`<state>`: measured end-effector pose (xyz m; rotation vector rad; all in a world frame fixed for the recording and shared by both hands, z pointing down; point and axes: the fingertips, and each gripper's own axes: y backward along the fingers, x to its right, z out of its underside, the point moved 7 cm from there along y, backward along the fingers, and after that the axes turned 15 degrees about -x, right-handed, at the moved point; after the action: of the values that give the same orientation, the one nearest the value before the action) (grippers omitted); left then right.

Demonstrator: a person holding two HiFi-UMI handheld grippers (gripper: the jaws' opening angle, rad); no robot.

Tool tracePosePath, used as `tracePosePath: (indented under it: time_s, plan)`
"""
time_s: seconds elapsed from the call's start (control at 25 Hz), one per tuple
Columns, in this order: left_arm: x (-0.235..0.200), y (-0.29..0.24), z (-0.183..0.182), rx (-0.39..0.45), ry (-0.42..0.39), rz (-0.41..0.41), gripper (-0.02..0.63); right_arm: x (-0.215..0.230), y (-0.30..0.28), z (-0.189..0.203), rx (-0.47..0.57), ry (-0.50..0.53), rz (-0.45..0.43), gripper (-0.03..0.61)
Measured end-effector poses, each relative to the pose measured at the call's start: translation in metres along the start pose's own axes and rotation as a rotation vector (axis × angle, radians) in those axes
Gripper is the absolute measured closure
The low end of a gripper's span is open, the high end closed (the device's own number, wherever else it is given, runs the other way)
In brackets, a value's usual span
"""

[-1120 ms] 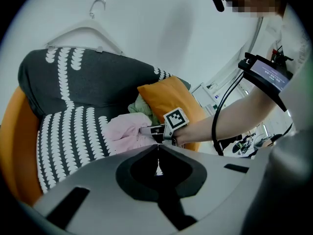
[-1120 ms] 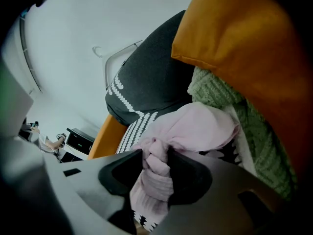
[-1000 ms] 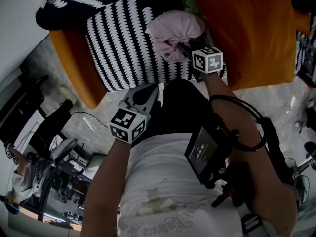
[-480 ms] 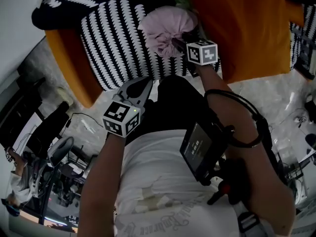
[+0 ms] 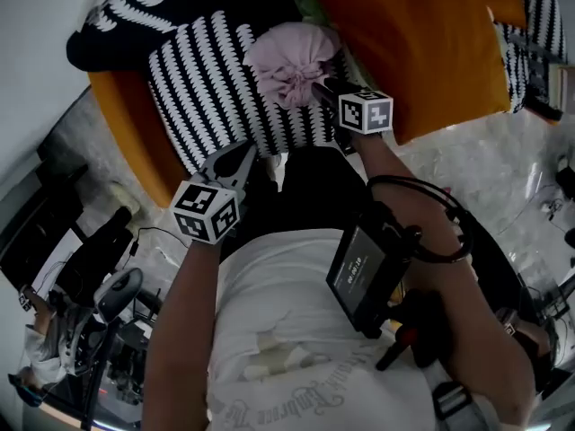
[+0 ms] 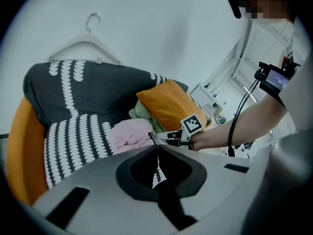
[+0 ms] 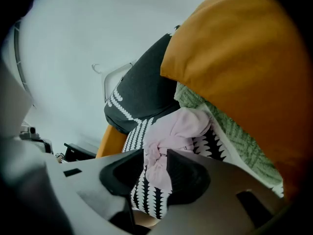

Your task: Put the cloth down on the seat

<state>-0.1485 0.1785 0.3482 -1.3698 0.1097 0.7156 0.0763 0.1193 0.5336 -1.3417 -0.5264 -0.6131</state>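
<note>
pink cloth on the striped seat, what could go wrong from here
1. The right tool is closing with a fold of the pink cloth between its jaws, so pulling back now could drag the cloth off the seat.
2. The cloth sits as a bunched bundle, not flat, so it may roll or shift once let go.

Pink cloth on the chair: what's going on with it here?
A person holds a gripper in each hand. The right gripper reaches out over the chair, and its jaws are closing with a bunched part of the pink cloth between them. The cloth lies on the black-and-white patterned seat, beside the orange cushion. The left gripper is shut with nothing in it, held back near the person's body.
</note>
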Motion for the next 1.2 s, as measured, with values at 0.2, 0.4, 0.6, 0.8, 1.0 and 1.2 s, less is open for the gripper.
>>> tracePosePath:
  time_s: [0.2,0.4,0.6,0.8,1.0,1.2]
  plan:
    - [-0.008,0.009,0.01,-0.002,0.026,0.044,0.597,-0.01,0.025,0.012,0.037,-0.025,0.03,0.502]
    - [-0.009,0.011,0.008,0.012,0.005,0.069,0.597,-0.016,0.054,0.03,0.064,-0.02,0.071,0.538]
    - [-0.026,0.035,0.009,0.04,-0.008,0.109,0.597,-0.054,0.064,0.042,0.095,-0.014,0.095,0.549]
    - [-0.035,0.057,0.006,0.072,-0.065,0.12,0.597,-0.092,0.077,0.052,0.142,0.006,0.108,0.557]
    - [-0.044,0.092,0.006,0.145,-0.131,0.114,0.597,-0.138,0.092,0.056,0.211,0.067,0.094,0.561]
    - [-0.058,0.117,0.013,0.18,-0.159,0.117,0.597,-0.172,0.106,0.05,0.277,0.109,0.102,0.561]
